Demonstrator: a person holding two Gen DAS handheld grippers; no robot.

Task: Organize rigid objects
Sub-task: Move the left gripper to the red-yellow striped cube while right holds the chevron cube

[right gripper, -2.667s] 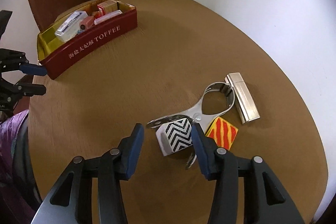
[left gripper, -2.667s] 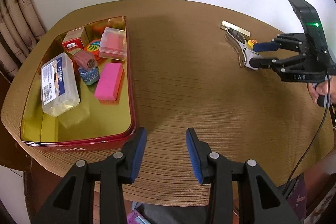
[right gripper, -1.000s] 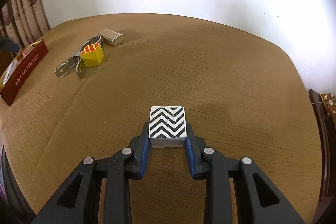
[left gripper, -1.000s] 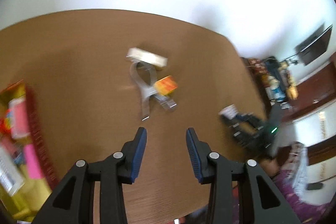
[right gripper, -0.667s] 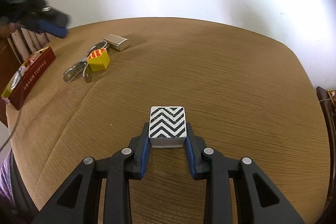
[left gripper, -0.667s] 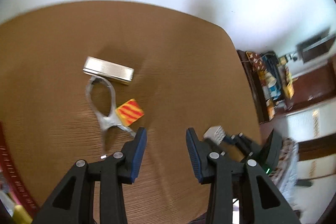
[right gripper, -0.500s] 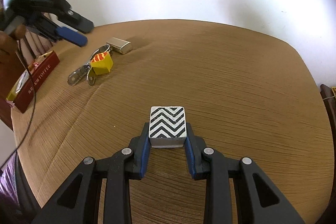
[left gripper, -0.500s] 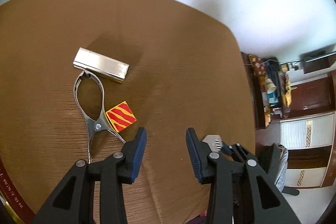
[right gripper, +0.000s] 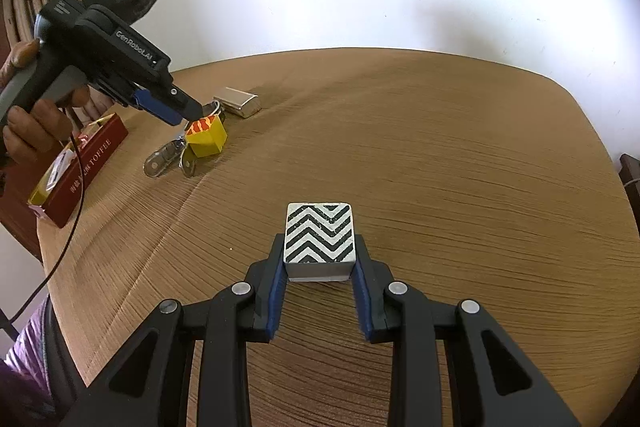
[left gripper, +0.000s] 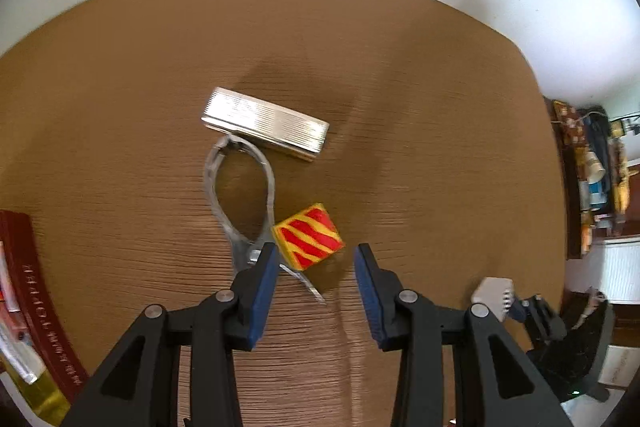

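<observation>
Right gripper [right gripper: 320,281] pinching the white cube with black chevron stripes [right gripper: 319,235], lifted clear of the brown wood-grain tabletop [right gripper: 440,155], presumably for carrying toward the red toffee tin [right gripper: 86,167] at the far edge. Left gripper [left gripper: 316,267] spread and empty, angled down over the yellow cube with red stripes [left gripper: 308,237], resting against the silver metal clip [left gripper: 240,195], likely to straddle it.

Left hand-held gripper [left gripper: 316,259] swung from the tin to over the yellow block [left gripper: 308,237]
</observation>
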